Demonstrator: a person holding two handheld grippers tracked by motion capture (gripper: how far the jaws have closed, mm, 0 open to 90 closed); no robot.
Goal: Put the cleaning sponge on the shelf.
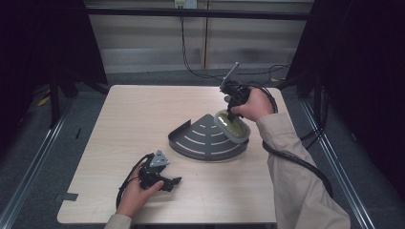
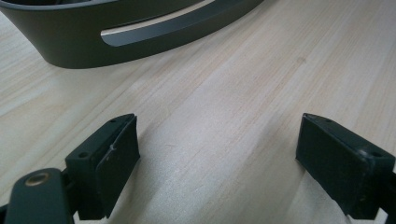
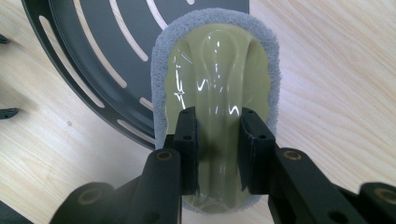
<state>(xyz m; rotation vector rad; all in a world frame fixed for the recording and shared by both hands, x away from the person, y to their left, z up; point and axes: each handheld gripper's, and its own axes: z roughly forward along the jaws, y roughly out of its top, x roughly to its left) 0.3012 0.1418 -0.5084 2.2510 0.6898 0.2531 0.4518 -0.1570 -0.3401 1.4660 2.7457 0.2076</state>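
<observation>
While right gripper (image 3: 218, 149) pinches glossy felt-edged scrubber (image 3: 217, 70) over slotted rack (image 1: 203, 138); left gripper (image 2: 217, 158) spread.

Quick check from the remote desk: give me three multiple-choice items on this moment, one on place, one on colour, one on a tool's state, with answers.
1. Where is the scrubber?
A. Over the rack's edge
B. Beside the left tool
C. On the floor

2. What colour is the rack?
A. White
B. Dark grey
C. Red

3. How is the left tool?
A. Shut on the rack
C. Holding the scrubber
B. Open above bare table

Answers: 1 A, the pad overlaps the slotted rack's rim. 2 B, it is dark grey. 3 B, jaws apart over the table. The right tool grips the scrubber's handle.
</observation>
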